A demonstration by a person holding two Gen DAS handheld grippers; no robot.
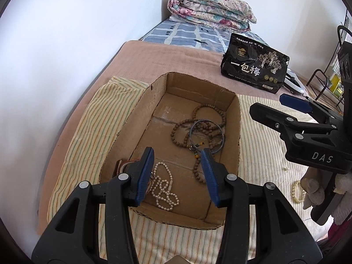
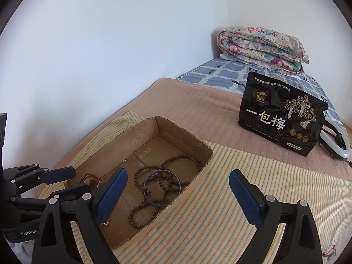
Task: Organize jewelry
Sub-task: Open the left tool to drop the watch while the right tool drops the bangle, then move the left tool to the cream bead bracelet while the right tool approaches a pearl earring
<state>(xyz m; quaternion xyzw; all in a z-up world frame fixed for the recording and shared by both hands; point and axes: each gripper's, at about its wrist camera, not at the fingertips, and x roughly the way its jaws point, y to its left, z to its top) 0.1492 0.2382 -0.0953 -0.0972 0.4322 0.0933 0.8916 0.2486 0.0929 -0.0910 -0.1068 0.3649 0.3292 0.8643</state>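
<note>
Both empty: left gripper (image 1: 179,173) half-spread over the cardboard box (image 1: 129,118), right gripper (image 2: 178,195) wide just outside its wall. Pearl strand (image 1: 165,189), wooden beads (image 1: 198,127), bangle (image 1: 206,136) lie inside the box; a yellowish bracelet (image 1: 297,192) lies outside on the striped cloth (image 1: 259,154). Probably next: drop low, pinch a bunched part so it won't slip.

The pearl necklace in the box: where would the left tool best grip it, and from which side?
Grip the upper loop of the pearl necklace, where a single strand lies apart from the bunched coils, coming straight down from above. It lies flat on the cardboard box floor, and the open left tool already hangs over it.
</note>
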